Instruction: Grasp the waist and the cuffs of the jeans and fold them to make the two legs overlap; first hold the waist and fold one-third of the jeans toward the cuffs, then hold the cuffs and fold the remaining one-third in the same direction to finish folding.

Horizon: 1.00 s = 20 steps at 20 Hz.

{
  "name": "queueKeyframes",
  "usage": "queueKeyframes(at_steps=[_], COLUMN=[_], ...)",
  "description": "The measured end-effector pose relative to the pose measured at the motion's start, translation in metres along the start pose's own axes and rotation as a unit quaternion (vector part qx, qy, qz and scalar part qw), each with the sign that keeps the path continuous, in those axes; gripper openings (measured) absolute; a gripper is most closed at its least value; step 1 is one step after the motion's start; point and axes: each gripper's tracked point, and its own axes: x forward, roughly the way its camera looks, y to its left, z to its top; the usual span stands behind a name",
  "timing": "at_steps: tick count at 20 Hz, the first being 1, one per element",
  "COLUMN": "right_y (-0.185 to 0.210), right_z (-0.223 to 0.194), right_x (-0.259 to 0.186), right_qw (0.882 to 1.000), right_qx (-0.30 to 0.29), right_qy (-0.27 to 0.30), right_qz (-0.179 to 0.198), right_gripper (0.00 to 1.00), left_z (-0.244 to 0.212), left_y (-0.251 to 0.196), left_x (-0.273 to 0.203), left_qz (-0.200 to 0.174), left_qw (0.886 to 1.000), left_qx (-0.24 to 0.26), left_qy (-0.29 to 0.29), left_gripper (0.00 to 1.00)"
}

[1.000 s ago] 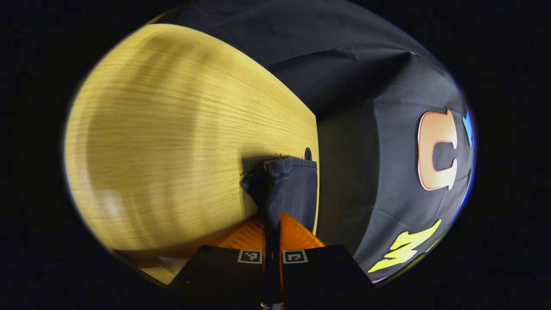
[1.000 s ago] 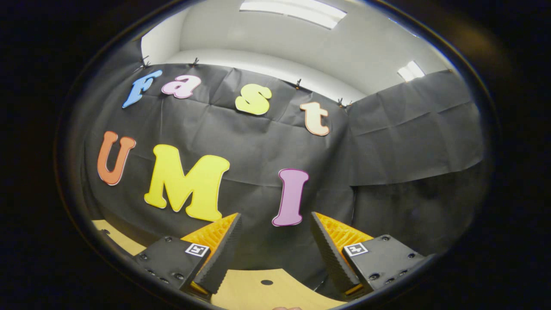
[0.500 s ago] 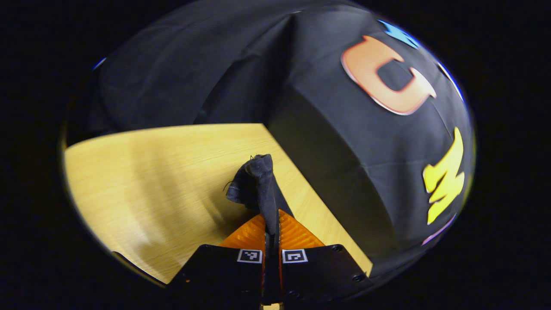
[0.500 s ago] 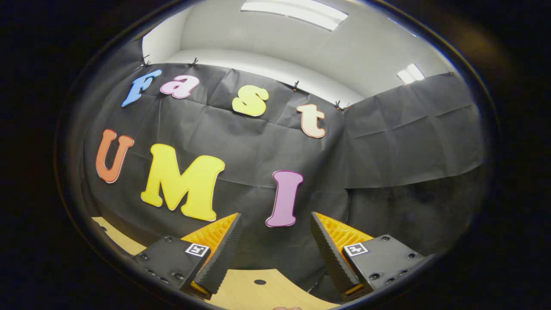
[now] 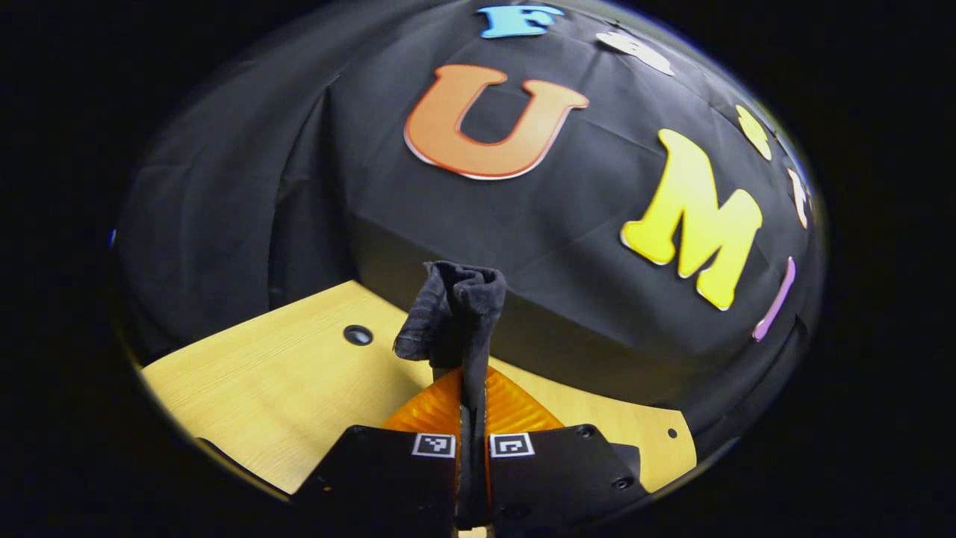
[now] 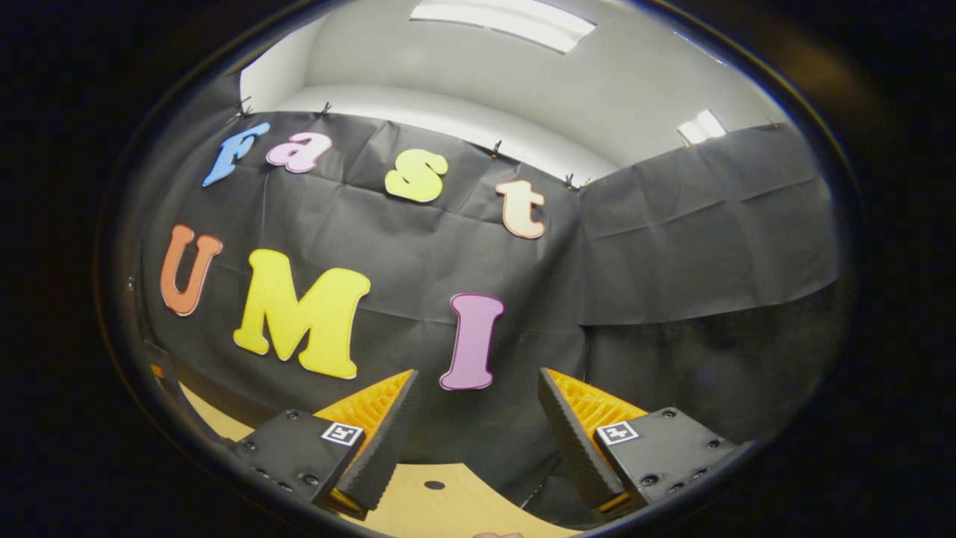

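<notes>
In the left gripper view a bunched fold of dark blue jeans [image 5: 455,314] sticks up between the fingers of my left gripper [image 5: 472,388], which is shut on it above the wooden table [image 5: 284,388]. Which part of the jeans this is stays hidden. In the right gripper view my right gripper [image 6: 476,418] is open, nothing between its fingers, and points up at the booth wall over the table's far edge [image 6: 448,508].
The black cloth wall [image 5: 567,246] rises right behind the table edge. A round cable hole [image 5: 358,335] lies in the tabletop left of the held cloth, and another hole [image 6: 435,485] sits below the right gripper. Ceiling lights [image 6: 508,15] show above.
My left gripper has swung round with the jeans, from looking down across the tabletop to facing the booth wall. The right gripper has drifted slightly and stays open.
</notes>
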Motion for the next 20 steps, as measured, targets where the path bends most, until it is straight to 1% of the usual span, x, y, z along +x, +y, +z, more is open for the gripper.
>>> queueKeyframes(at_steps=[4,8,9,10,13,15,18,20], right_y=[-0.033,-0.084,-0.096,-0.108,-0.146,-0.167,-0.193,-0.204], right_z=[0.002,-0.002,-0.004,-0.005,-0.009,-0.012,-0.015,-0.018], right_x=[-0.006,-0.014,-0.016,-0.018,-0.026,-0.029,-0.032,-0.033], right_qw=[1.0,0.999,0.999,0.999,0.998,0.997,0.995,0.994], right_qx=[-0.005,-0.003,-0.004,-0.005,-0.013,-0.019,-0.022,-0.025], right_qy=[-0.001,0.003,0.006,0.008,0.014,0.017,0.025,0.028], right_qz=[-0.009,-0.034,-0.04,-0.047,-0.065,-0.077,-0.092,-0.099], right_gripper=[0.96,0.96,0.97,0.96,0.97,0.96,0.96,0.96], left_z=[-0.01,-0.047,-0.058,-0.07,-0.105,-0.124,-0.157,-0.182], left_y=[-0.074,-0.133,-0.147,-0.158,-0.181,-0.189,-0.192,-0.194], left_x=[-0.014,-0.024,-0.027,-0.027,-0.024,-0.019,-0.015,-0.014], left_qz=[-0.044,-0.074,-0.079,-0.083,-0.083,-0.077,-0.061,-0.05], left_qw=[0.998,0.991,0.989,0.988,0.985,0.985,0.986,0.983], left_qx=[0.054,0.113,0.122,0.127,0.147,0.149,0.142,0.162], left_qy=[-0.01,0.003,0.008,0.013,0.033,0.043,0.061,0.076], left_gripper=[0.03,0.03,0.03,0.03,0.03,0.03,0.03,0.03])
